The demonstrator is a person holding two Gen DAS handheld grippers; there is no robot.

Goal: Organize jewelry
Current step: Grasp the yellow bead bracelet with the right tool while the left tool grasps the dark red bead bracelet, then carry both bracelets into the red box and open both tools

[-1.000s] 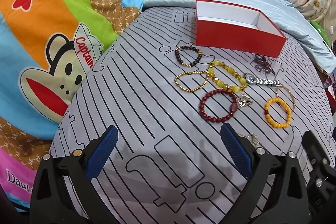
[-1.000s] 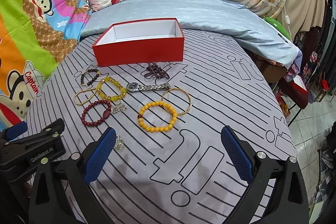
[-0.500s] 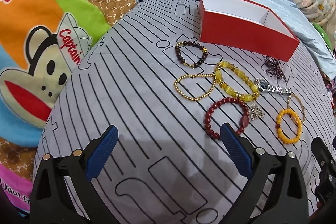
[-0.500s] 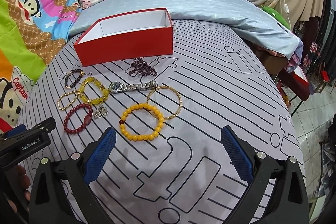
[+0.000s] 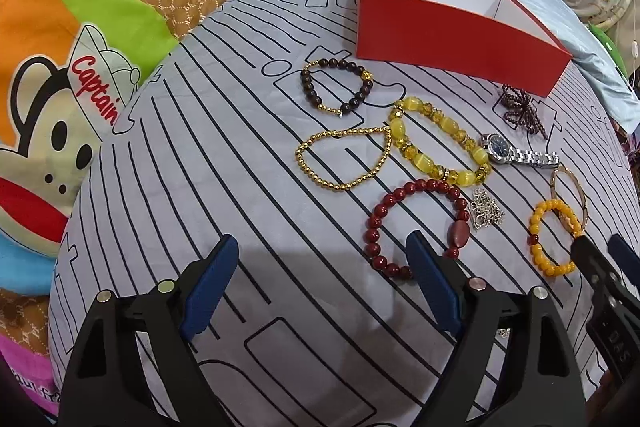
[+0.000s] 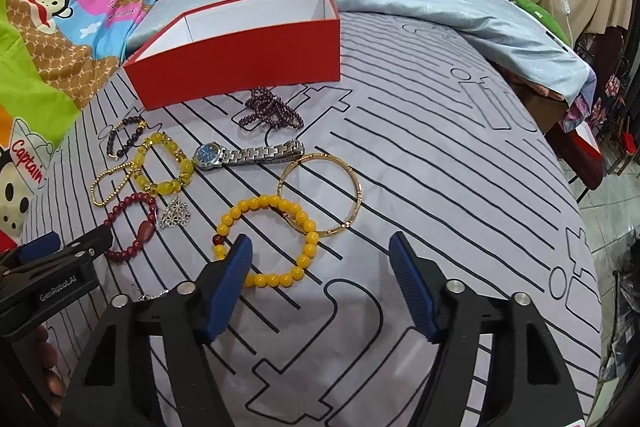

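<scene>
Jewelry lay spread on the striped sheet (image 5: 240, 167) before the red box (image 5: 452, 47). Your left gripper (image 5: 320, 275) stood spread, its right finger over the dark red bracelet (image 5: 416, 227). Your right gripper (image 6: 320, 275) stood spread too, its left finger on the orange bead bracelet (image 6: 268, 239). Only the right view showed the whole gold bangle (image 6: 320, 195) and watch (image 6: 248, 155).

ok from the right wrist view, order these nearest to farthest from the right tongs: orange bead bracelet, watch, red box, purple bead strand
1. orange bead bracelet, right at the right tongs, by the left finger.
2. watch, further up the bed, left of centre.
3. purple bead strand, beyond the watch, just before the box.
4. red box, farthest back.
</scene>
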